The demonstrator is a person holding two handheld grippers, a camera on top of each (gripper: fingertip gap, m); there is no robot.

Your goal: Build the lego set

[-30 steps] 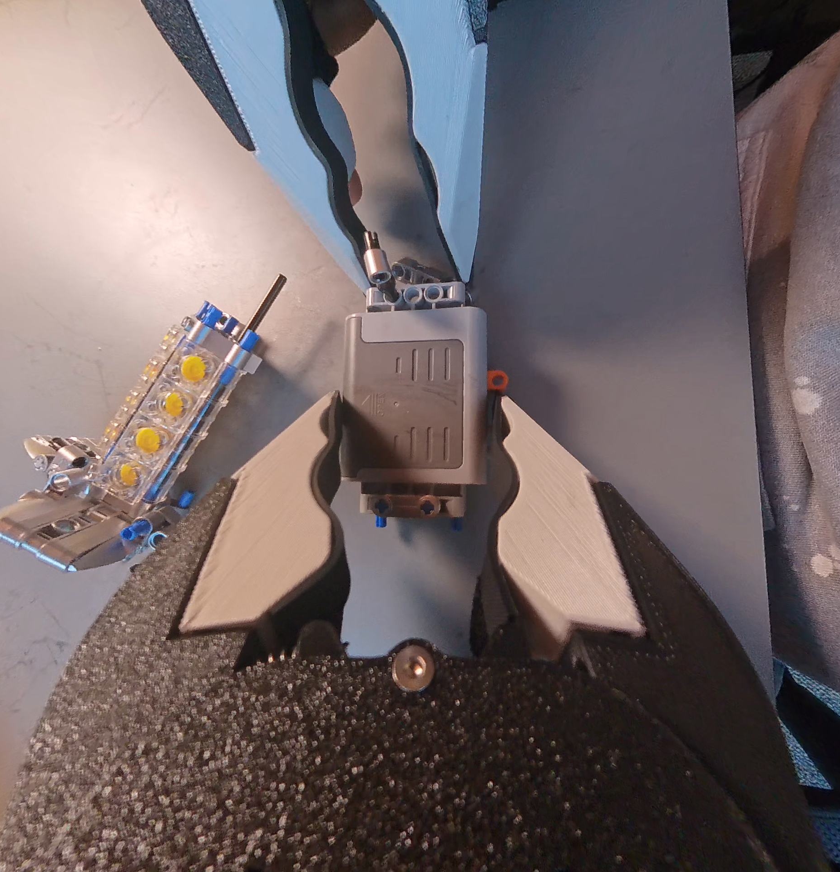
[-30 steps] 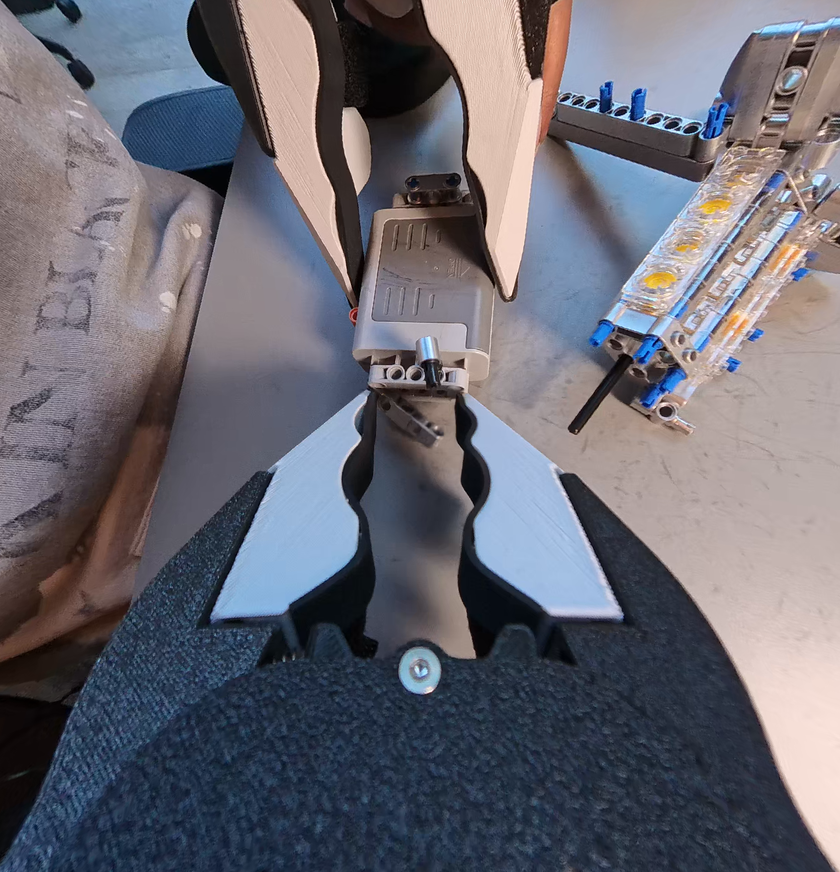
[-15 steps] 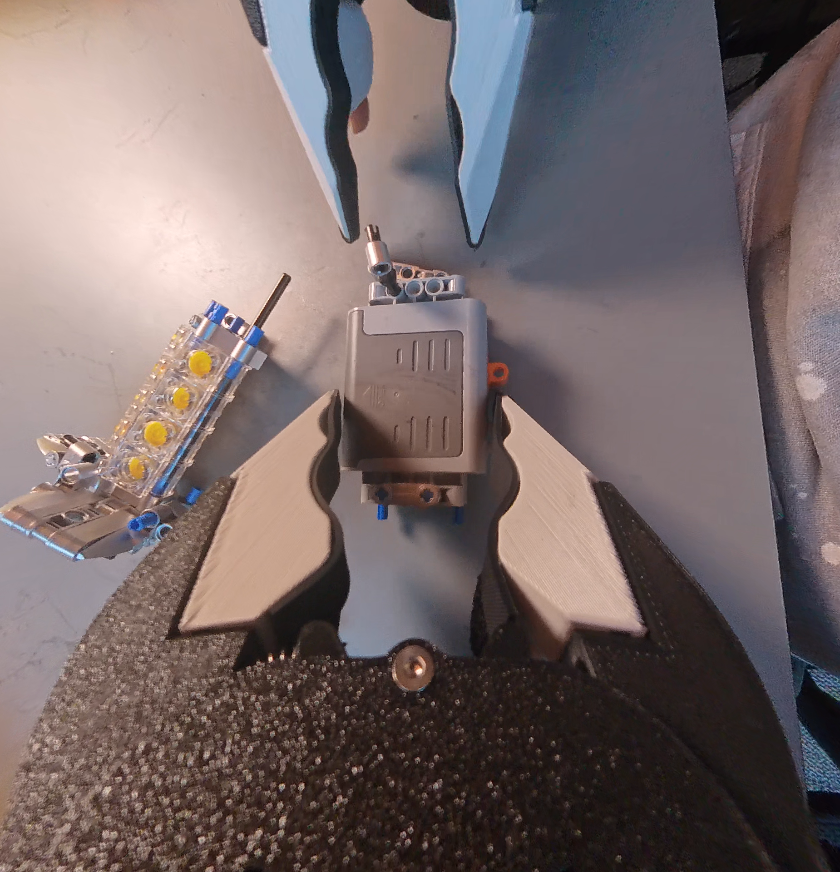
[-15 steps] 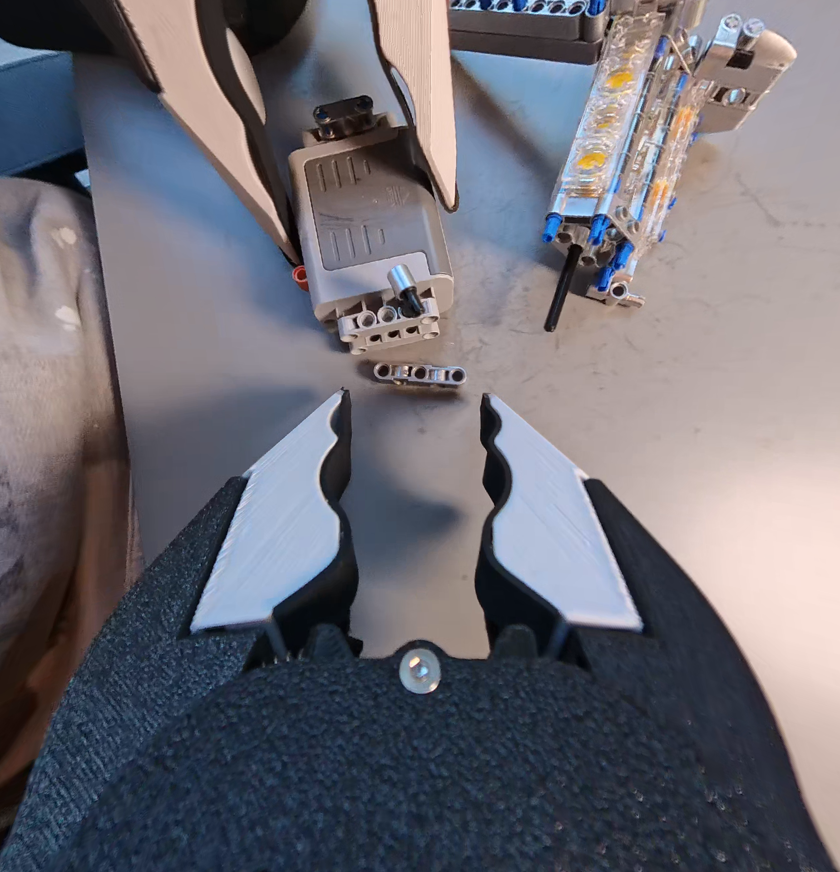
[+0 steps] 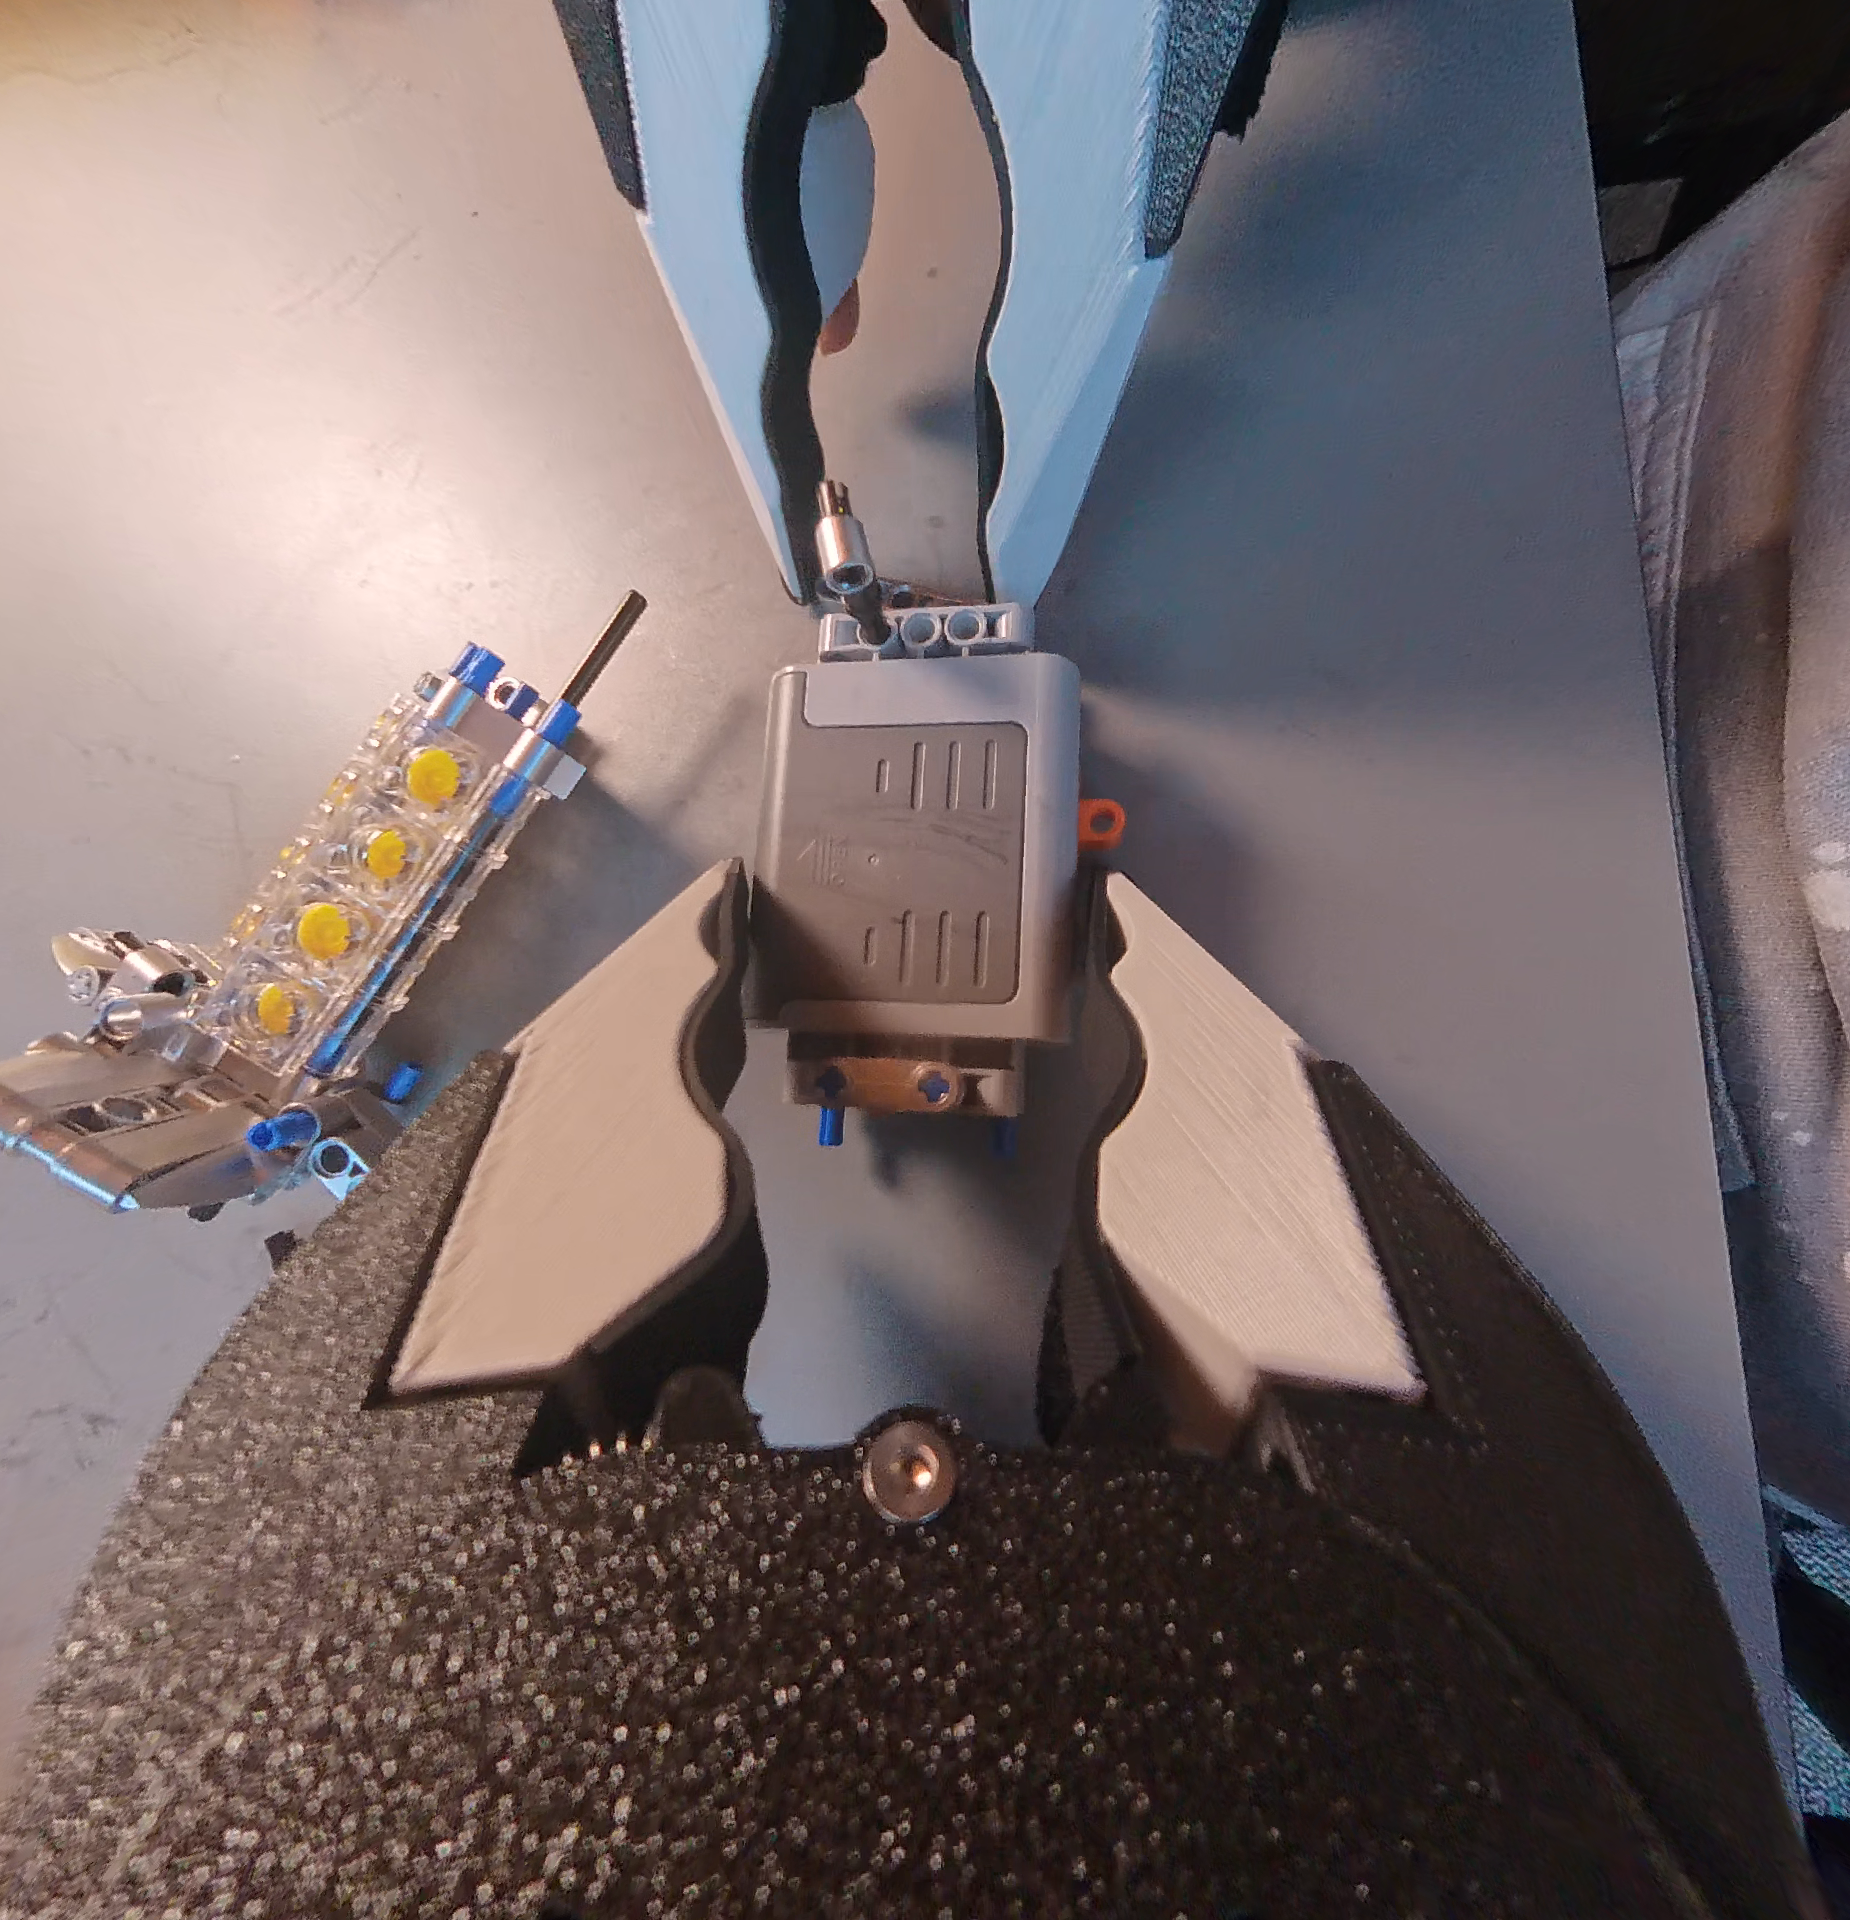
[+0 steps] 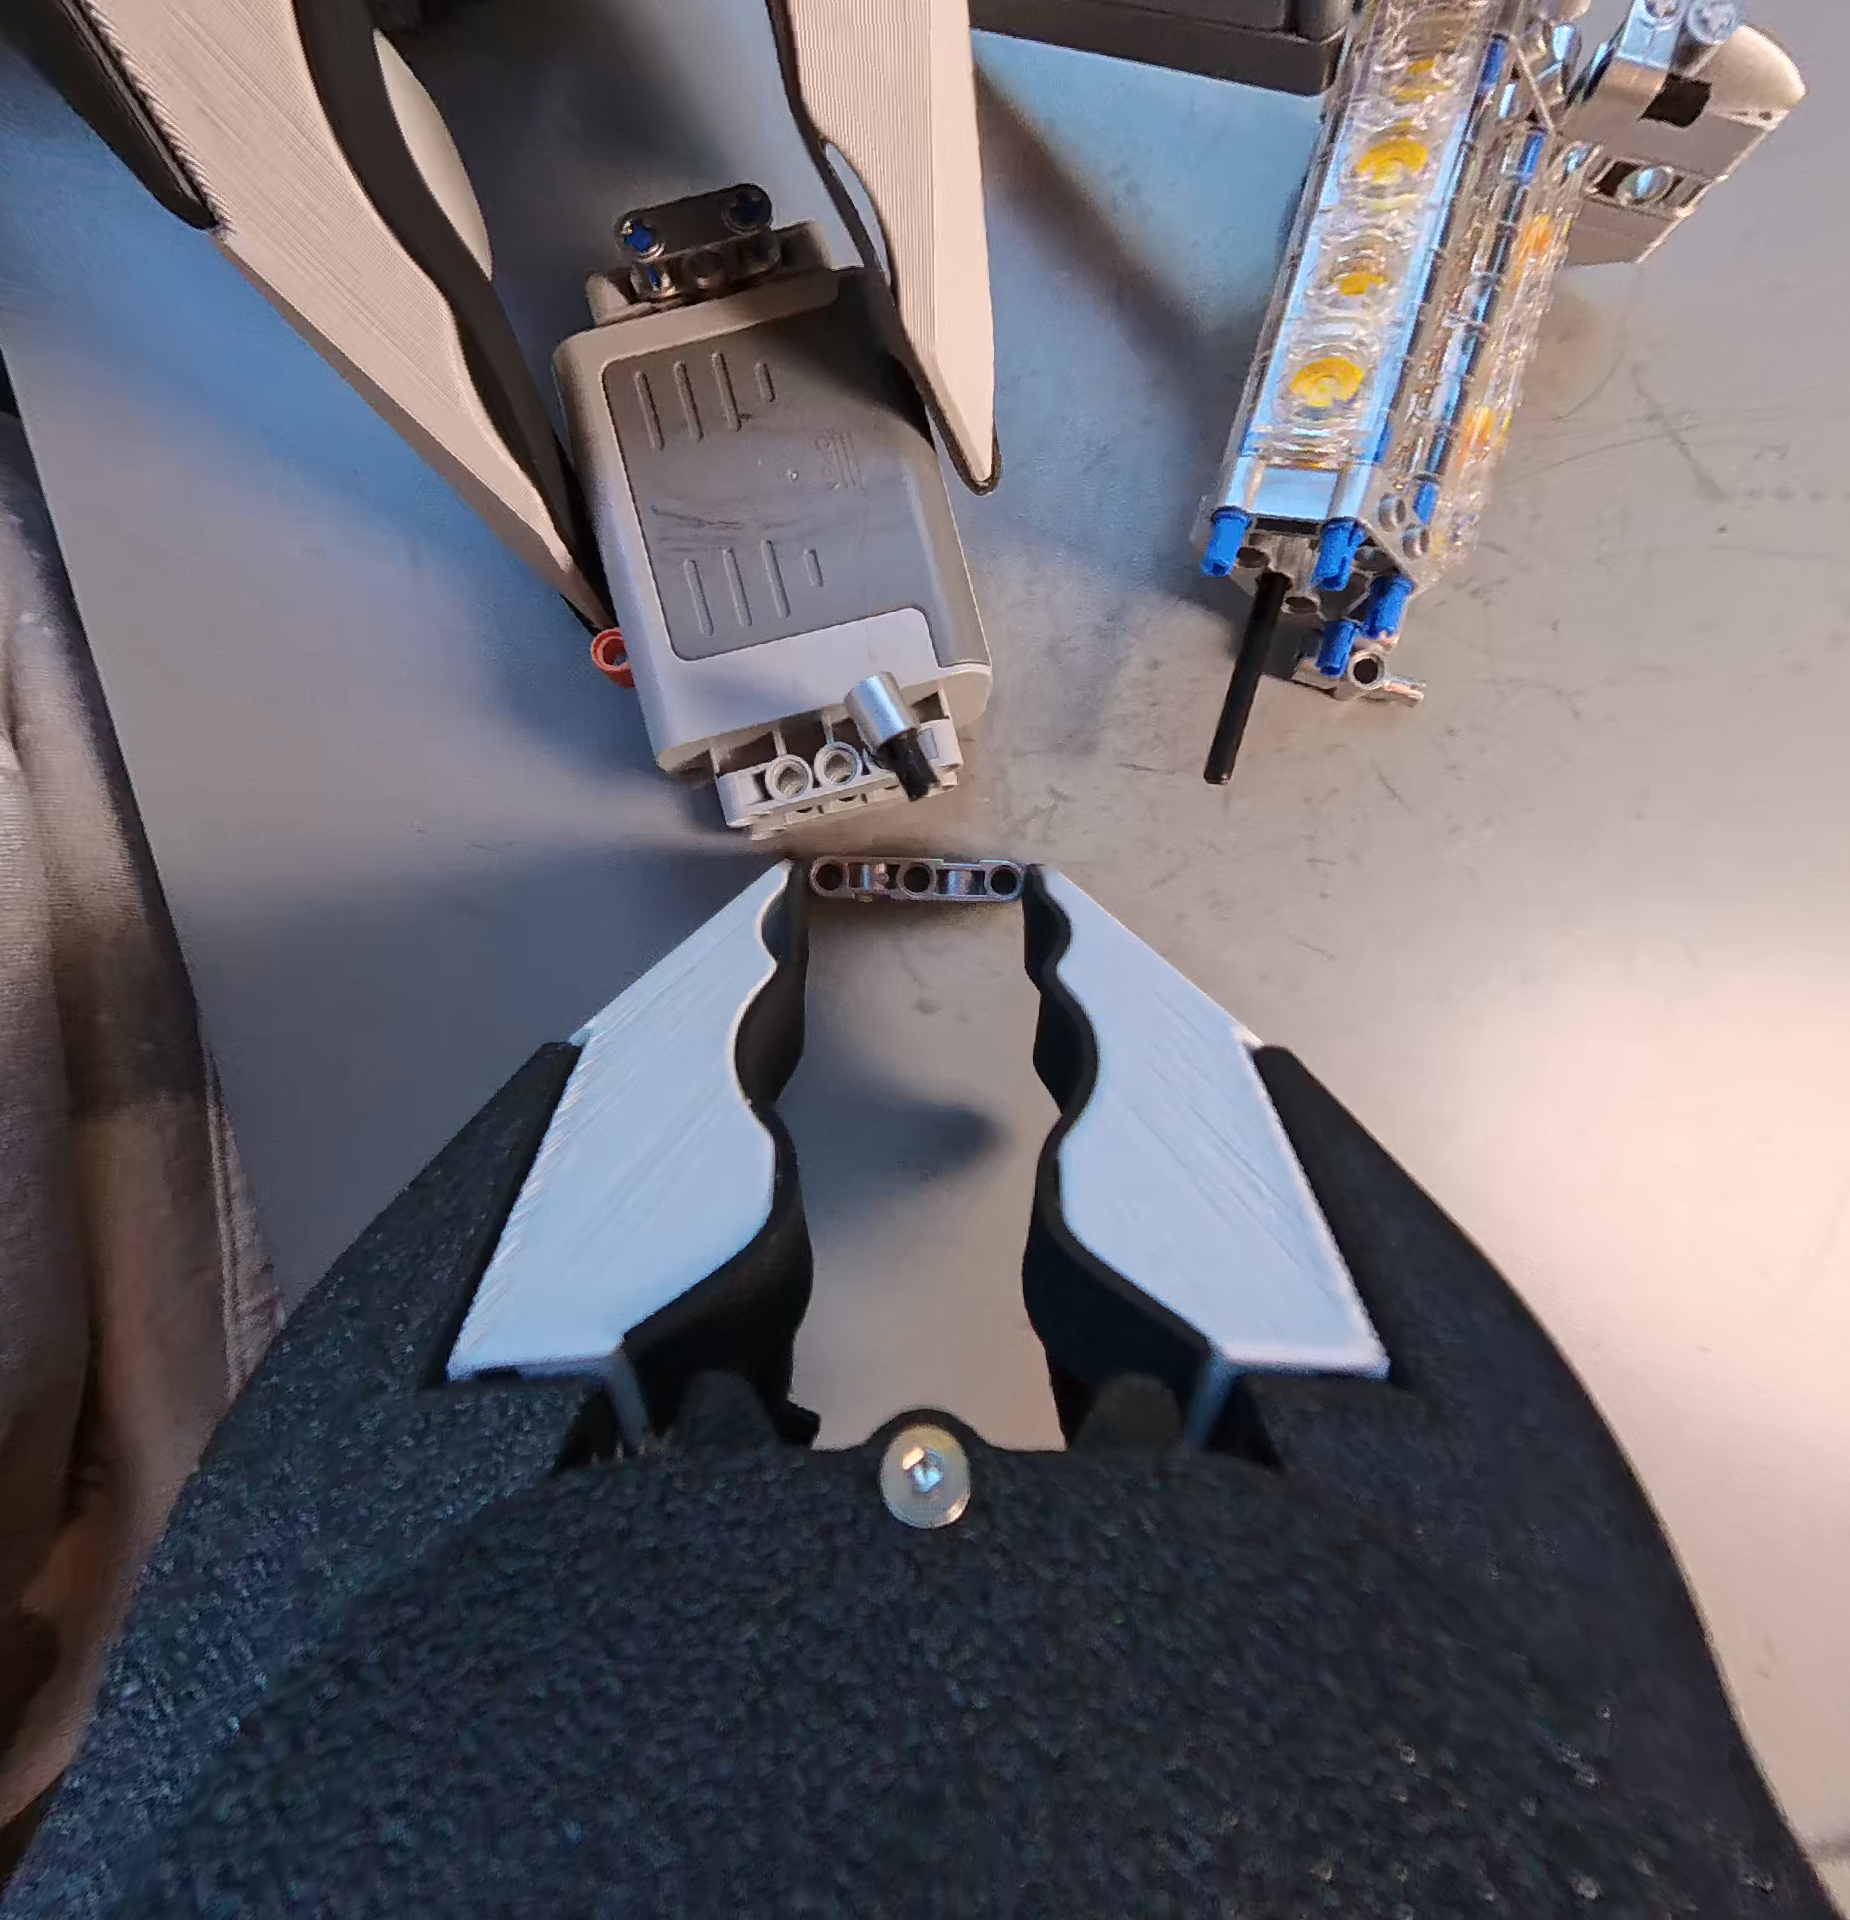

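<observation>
Motor block (image 5: 905, 831) on table (image 5: 225, 312); brick assembly (image 5: 370, 904) left; small beam (image 6: 916, 880) beyond.

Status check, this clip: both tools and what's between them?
Left tool shut on grey box. Right tool open, tips flanking small grey bar on table.

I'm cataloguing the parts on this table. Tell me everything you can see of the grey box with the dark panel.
The grey box is a rounded plastic block with a darker ribbed panel on top, lying flat on the table. A pale beam with round holes and a short metal-sleeved axle sit at one end, blue pins at the other, an orange tab on its side. The left hand-held gripper straddles it.
</observation>
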